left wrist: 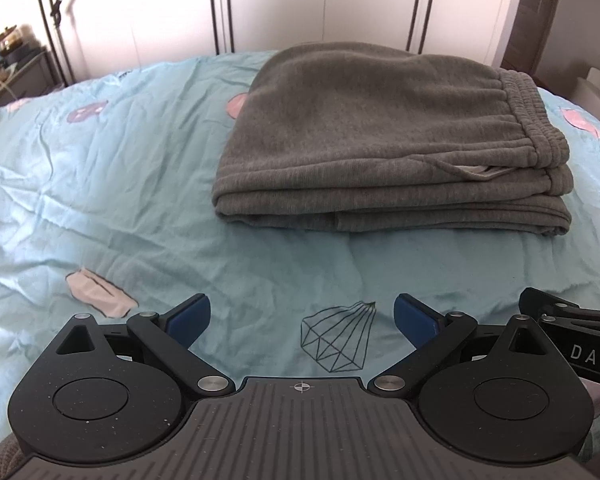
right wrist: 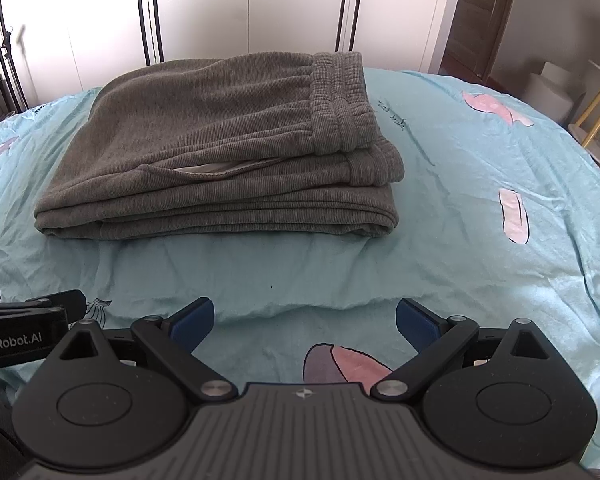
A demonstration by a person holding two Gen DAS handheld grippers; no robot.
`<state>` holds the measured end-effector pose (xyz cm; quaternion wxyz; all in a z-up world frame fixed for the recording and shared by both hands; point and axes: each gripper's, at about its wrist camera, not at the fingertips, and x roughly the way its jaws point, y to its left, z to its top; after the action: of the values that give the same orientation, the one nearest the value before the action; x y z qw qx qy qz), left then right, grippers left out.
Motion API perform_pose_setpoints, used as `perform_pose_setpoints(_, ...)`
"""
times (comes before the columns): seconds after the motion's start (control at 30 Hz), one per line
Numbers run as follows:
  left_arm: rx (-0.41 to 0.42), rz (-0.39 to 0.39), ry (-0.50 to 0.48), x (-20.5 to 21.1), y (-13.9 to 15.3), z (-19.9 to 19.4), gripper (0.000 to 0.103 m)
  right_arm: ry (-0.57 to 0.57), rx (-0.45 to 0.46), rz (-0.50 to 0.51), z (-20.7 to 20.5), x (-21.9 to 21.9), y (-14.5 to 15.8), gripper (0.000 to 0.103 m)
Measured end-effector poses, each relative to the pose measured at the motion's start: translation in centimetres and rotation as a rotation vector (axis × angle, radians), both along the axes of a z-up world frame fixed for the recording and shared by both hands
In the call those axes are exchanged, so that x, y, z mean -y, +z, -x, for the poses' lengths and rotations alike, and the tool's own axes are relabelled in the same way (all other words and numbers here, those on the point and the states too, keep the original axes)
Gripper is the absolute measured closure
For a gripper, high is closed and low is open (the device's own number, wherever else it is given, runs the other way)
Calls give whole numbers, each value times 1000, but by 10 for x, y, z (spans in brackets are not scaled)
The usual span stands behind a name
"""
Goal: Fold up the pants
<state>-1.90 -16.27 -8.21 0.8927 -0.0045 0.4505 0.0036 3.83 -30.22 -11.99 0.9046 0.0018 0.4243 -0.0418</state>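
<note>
The folded grey pants [left wrist: 384, 136] lie on the bed [left wrist: 120, 168], long axis left-right, waistband rightward. Left tongs [left wrist: 302, 316] and right tongs [right wrist: 305, 318] gape wide, empty.

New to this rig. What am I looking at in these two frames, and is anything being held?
There is no robot arm here. A person holds two handheld grippers, each with a fisheye camera looking forward along its blue-padded jaws. One picture comes from the left gripper, the other from the right gripper. Each view also catches the edge of the other gripper at its side. Ahead lie grey pants, folded into a neat stack with the elastic waistband on top, on a light blue bedsheet with pink prints. Both pairs of jaws stand wide open and hold nothing, short of the pants.
</note>
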Motion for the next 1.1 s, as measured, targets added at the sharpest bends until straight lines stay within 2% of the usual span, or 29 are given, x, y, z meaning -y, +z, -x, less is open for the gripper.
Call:
perform_pose_setpoints(0.33,-3,-14,-17,3,-1,0,2,-5,-1,-2,0,1,0,5)
perform_pose_setpoints(1.1,-15,11,-26,2,-2,-1,2,-7,-3,4,0,0,-1,5)
